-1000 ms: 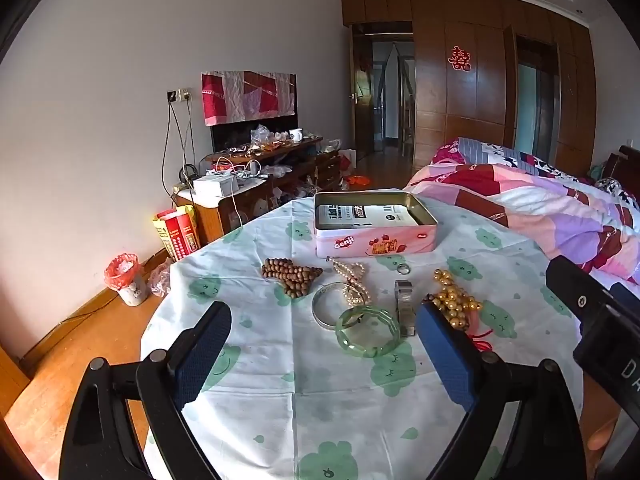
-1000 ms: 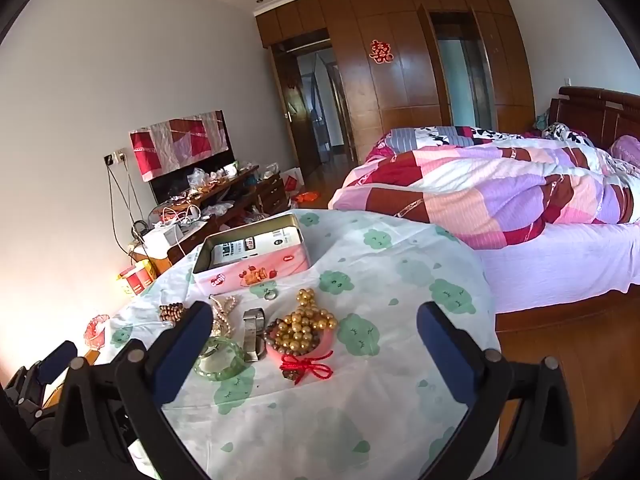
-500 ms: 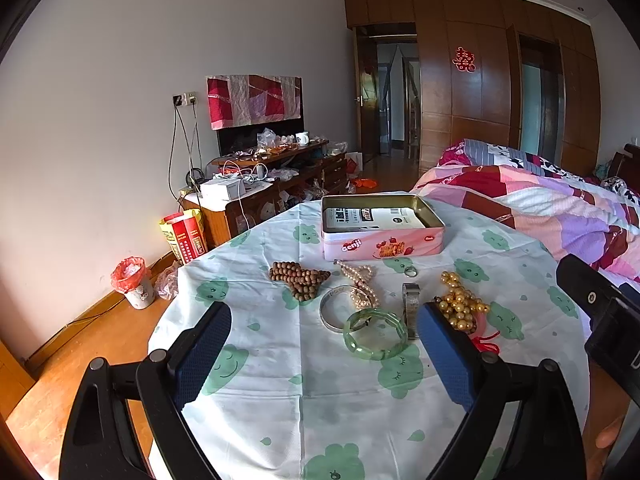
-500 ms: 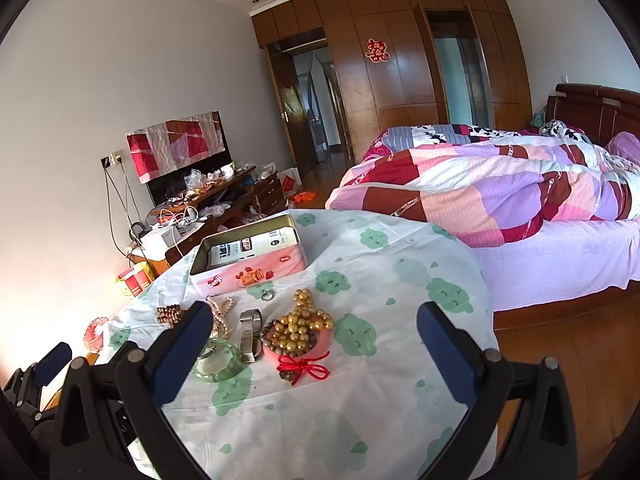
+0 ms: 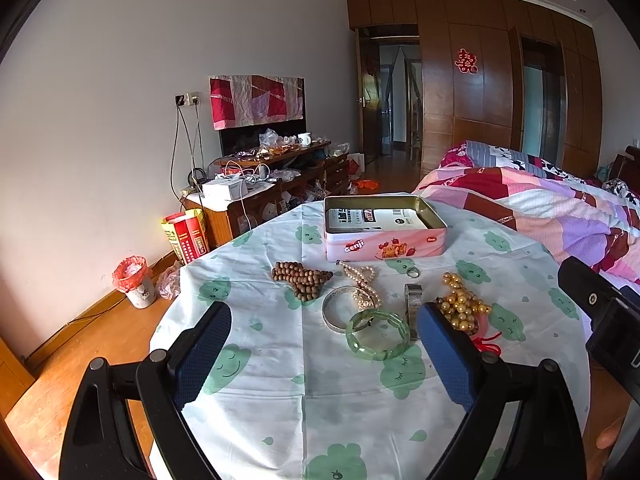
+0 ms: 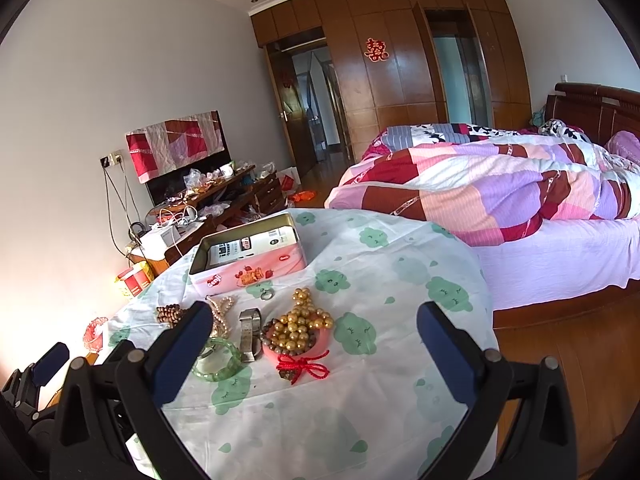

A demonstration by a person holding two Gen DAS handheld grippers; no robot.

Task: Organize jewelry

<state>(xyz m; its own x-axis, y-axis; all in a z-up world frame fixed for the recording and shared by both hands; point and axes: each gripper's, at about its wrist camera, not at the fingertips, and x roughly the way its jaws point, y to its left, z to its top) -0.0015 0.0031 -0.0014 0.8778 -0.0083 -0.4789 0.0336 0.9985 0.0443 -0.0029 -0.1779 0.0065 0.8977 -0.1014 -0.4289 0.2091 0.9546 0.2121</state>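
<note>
Your left gripper (image 5: 322, 344) hangs with its jaws spread wide and nothing between them, above the near part of the table (image 5: 280, 392). Your right gripper (image 6: 314, 344) is just as wide open and empty, off to the right.

Take the green bangle (image 5: 378, 334) as your landmark. It lies flat just ahead of the left jaws, a little right of their centre line, and that gripper looks the nearer of the two. Being a ring, it has no long axis, so any approach that puts one finger inside and one outside the rim should do.

Touching the bangle on its far left is a silver bangle (image 5: 340, 314), with a pearl strand (image 5: 362, 284) draped over it. Just right of the bangle lies a metal watch band (image 5: 412, 306), then the gold bead cluster (image 5: 460, 304). Beyond and to the left sit the wooden beads (image 5: 302, 278). Well beyond them all stands the open pink tin (image 5: 384, 236), probably where everything goes.
</note>
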